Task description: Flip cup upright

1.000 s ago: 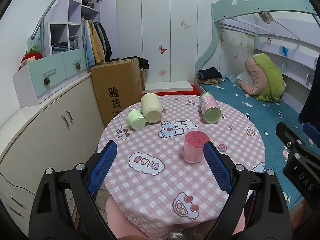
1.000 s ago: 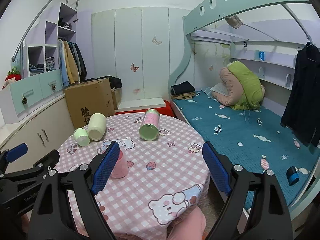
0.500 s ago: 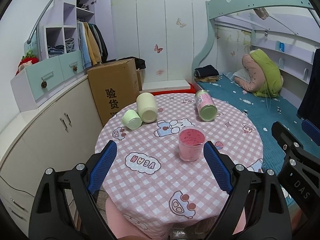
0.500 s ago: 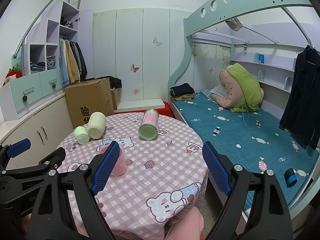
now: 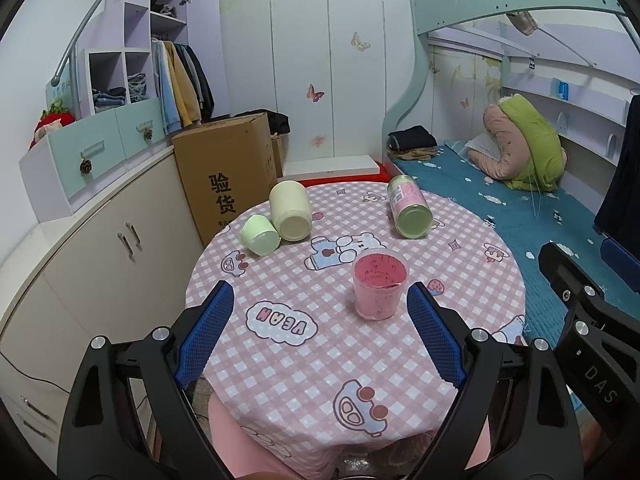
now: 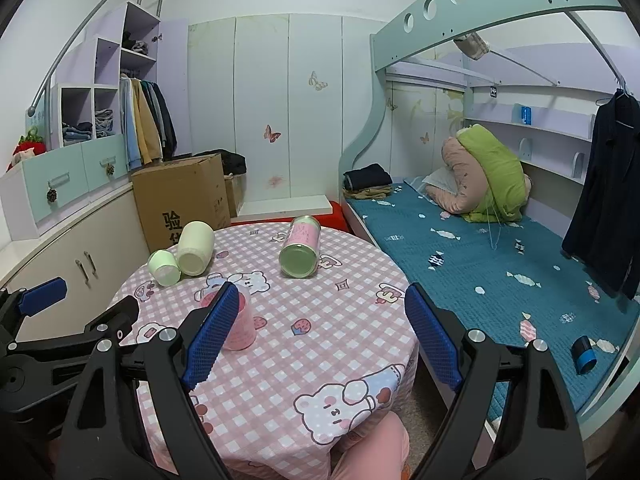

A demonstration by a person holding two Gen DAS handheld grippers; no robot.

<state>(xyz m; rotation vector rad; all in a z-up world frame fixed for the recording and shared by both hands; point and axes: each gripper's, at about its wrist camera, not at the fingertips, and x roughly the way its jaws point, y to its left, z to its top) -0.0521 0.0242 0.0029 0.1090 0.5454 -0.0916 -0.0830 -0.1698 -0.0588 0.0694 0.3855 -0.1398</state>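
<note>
A pink cup [image 5: 378, 289] stands upright near the middle of the round checked table [image 5: 304, 368]; in the right wrist view it [image 6: 240, 326] is partly hidden behind my finger. A small green cup [image 5: 260, 235], a cream cup [image 5: 291, 216] and a pink cup with a green base [image 5: 408, 210] lie on their sides at the far edge; they also show in the right wrist view, green [image 6: 164, 267], cream [image 6: 195, 248], pink [image 6: 301, 247]. My left gripper [image 5: 318, 340] and right gripper [image 6: 316, 338] are open and empty, held back over the near table edge.
A cardboard box [image 5: 226, 178] and low cabinets [image 5: 100, 248] stand left of the table. A bed with a teal cover [image 6: 500, 272] runs along the right. The right gripper's body [image 5: 580, 320] shows at the right edge of the left wrist view.
Both grippers have drawn back and up from the table, so the cups look smaller and farther. The pink cup stands where it was. Both jaws stay open.
</note>
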